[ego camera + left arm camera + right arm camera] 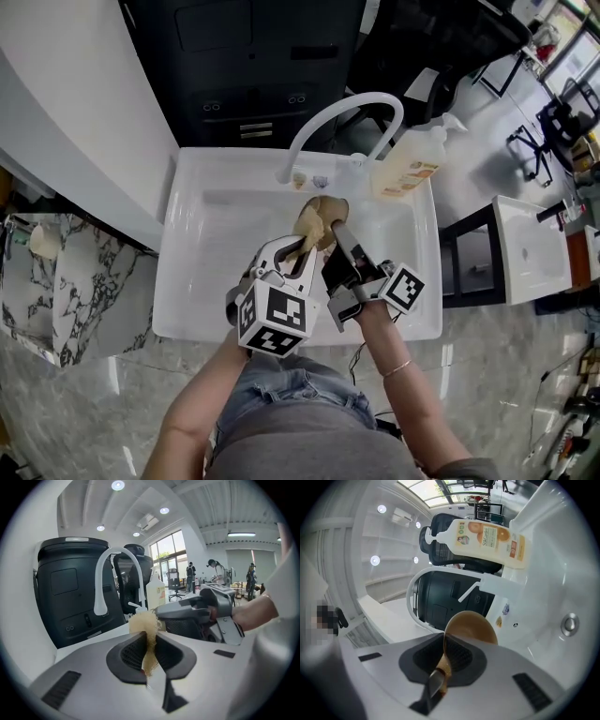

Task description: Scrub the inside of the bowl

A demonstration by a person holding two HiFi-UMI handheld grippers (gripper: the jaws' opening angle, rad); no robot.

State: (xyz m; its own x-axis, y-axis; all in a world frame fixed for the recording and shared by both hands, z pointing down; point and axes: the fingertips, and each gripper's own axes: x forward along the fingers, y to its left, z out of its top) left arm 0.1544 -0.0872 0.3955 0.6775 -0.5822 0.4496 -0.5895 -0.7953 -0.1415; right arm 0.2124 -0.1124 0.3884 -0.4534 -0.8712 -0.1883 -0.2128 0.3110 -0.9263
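Over the white sink (197, 281) my two grippers meet near the middle. The right gripper (339, 231) (444, 660) is shut on the rim of a tan bowl (332, 208) (471, 626), held on edge above the basin. My left gripper (302, 246) (150, 651) is shut on a beige fibrous scrubber (307, 225) (146, 623), whose tuft sticks out past the jaws. From the head view the scrubber lies right against the bowl. In the left gripper view the right gripper's body (206, 609) sits just behind the scrubber.
A white curved faucet (349, 105) (102, 581) (411, 603) arches over the sink's back edge. A soap bottle (412, 159) (487, 538) with orange label lies at the back right corner. The drain (569, 623) is in the basin floor. A marble counter (56, 281) lies left.
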